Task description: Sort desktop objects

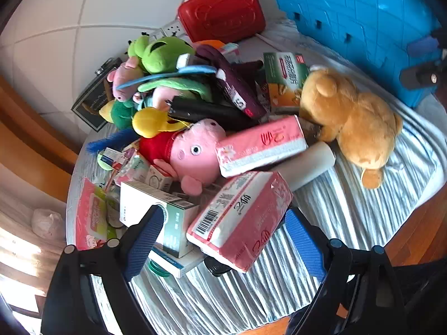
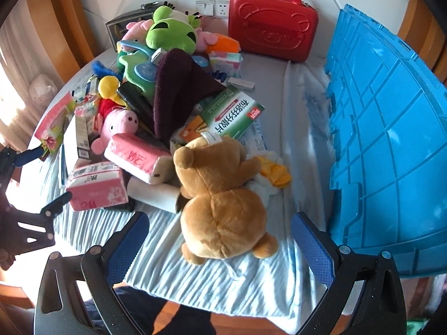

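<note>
A heap of toys, tissue packs and boxes lies on a table with a striped cloth (image 1: 349, 217). My left gripper (image 1: 223, 240) is open, its blue pads either side of a pink tissue pack (image 1: 240, 220); I cannot tell if they touch it. A pink pig plush (image 1: 192, 150) lies behind it. My right gripper (image 2: 220, 240) is open around the rear of a brown teddy bear (image 2: 220, 195), which lies face down. The left gripper's fingers (image 2: 56, 206) also show at the left edge of the right wrist view.
A big blue crate (image 2: 391, 139) stands at the right. A red case (image 2: 272, 22) leans on the back wall. A green medicine box (image 2: 232, 114), a dark purple cloth (image 2: 178, 95), a green frog plush (image 2: 170, 30) and a second pink tissue pack (image 2: 137, 156) lie in the heap.
</note>
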`<state>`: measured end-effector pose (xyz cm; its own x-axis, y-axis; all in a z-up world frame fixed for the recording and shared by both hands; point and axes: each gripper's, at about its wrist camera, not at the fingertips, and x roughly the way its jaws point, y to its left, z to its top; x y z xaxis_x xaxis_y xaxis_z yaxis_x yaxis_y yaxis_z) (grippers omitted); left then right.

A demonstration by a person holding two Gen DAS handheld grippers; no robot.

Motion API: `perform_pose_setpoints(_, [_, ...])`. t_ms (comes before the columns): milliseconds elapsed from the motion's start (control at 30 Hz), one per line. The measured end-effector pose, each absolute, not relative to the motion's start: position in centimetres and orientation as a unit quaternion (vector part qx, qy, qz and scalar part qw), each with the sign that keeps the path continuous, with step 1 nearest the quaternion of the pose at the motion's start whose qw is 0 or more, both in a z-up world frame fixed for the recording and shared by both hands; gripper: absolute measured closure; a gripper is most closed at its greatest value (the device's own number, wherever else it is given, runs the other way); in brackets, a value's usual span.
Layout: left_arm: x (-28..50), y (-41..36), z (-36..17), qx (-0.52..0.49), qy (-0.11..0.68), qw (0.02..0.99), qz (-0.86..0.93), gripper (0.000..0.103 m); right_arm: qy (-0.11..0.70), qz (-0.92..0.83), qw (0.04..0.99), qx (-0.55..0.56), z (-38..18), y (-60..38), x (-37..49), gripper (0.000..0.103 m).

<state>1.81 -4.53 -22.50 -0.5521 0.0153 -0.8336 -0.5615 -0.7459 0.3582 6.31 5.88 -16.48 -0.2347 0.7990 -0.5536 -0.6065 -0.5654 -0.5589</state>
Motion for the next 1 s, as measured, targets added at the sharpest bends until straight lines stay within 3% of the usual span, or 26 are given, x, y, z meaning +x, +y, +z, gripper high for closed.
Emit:
perform_pose_setpoints(267, [1.3, -3.6, -28.5, -0.452, 0.354, 0.231, 0.786, 0.013, -0.099, 0.754, 0.47, -0.448, -18.6, 7.7, 6.3, 0.0])
perform_pose_setpoints(567, [0.3, -2.6, -31.5, -0.435, 0.408, 0.248, 0.763, 0.013, -0.09, 0.729, 0.485, -0.474, -20.7, 11.7, 4.4, 0.0])
perform_pose_setpoints(767, [-0.5, -2.1, -32.3, -0.441, 0.421, 0.261, 0.749, 0.007, -0.102, 0.722, 0.475, -0.493, -22.0, 14.2, 1.3, 0.0])
perform_pose_setpoints(1000, [-1.0, -2.6, -31.8, -0.454, 0.41, 0.287, 0.737, 0.008, -0.096, 0.699, 0.475, -0.526, -24.0, 17.7, -1.3, 0.0])
